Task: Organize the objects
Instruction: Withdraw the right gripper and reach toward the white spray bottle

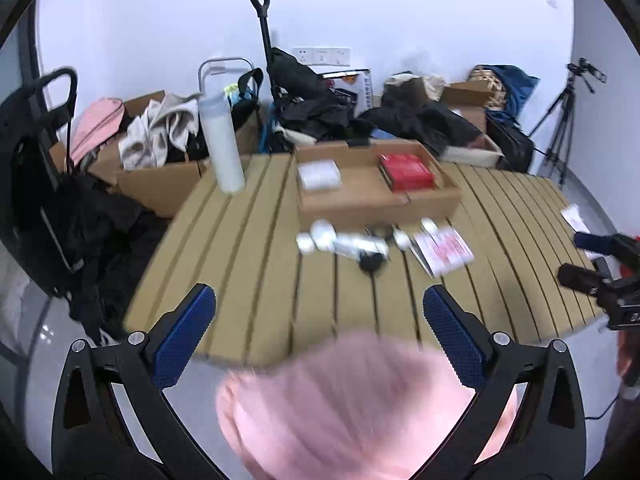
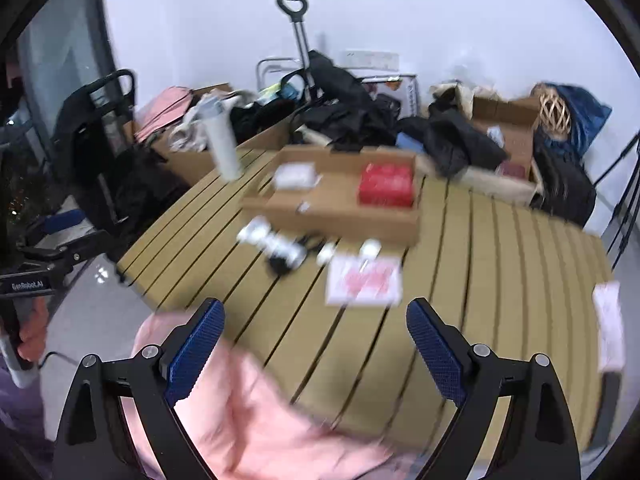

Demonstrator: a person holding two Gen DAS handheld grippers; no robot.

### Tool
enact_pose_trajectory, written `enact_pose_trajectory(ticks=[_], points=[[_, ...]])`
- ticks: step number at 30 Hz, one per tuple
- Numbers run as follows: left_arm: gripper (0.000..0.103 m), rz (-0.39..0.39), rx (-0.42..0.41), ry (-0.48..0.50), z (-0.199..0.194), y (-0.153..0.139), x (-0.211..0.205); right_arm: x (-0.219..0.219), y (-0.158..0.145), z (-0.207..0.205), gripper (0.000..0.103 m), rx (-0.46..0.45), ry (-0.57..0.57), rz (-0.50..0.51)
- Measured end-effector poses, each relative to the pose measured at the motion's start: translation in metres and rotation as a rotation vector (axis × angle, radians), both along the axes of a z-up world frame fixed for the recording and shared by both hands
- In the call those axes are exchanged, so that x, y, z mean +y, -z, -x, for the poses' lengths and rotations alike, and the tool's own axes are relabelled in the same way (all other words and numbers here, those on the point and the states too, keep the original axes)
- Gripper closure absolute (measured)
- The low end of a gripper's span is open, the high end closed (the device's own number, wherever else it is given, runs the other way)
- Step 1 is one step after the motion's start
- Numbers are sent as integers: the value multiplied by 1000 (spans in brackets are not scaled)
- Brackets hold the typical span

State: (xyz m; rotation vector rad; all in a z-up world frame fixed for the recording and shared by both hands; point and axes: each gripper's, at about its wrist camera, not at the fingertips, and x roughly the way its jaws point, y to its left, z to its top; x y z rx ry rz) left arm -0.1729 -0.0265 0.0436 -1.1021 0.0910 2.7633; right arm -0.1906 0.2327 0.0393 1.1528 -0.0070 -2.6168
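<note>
Beyond the far edge of the slatted counter (image 1: 248, 240), boxes of heaped clothes (image 1: 160, 132) line the white wall (image 1: 400, 8), with a black trolley handle (image 1: 260, 4) rising centrally and a tripod (image 1: 560, 120) far right.

Tan slatted table (image 1: 256, 240), red box (image 1: 406, 172) in brown cardboard tray (image 1: 360, 200), pink cloth (image 1: 352, 408), white bottle (image 1: 222, 144)

Blurred small items (image 1: 352, 244), pink-white booklet (image 1: 444, 250), before cardboard tray (image 1: 376, 200)
</note>
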Motion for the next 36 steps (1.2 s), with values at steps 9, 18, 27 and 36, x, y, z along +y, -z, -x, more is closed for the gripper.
enact_pose_trajectory(ticks=[9, 18, 27, 36], points=[[0, -31, -108, 41, -64, 51, 17, -15, 80, -105, 9, -44, 59, 154], [0, -60, -106, 39, -63, 59, 11, -19, 80, -107, 9, -24, 54, 129], [1, -94, 22, 171, 16, 67, 33, -6, 98, -78, 24, -66, 85, 109], [29, -106, -169, 181, 169, 142, 71, -7, 93, -5, 24, -68, 67, 104]])
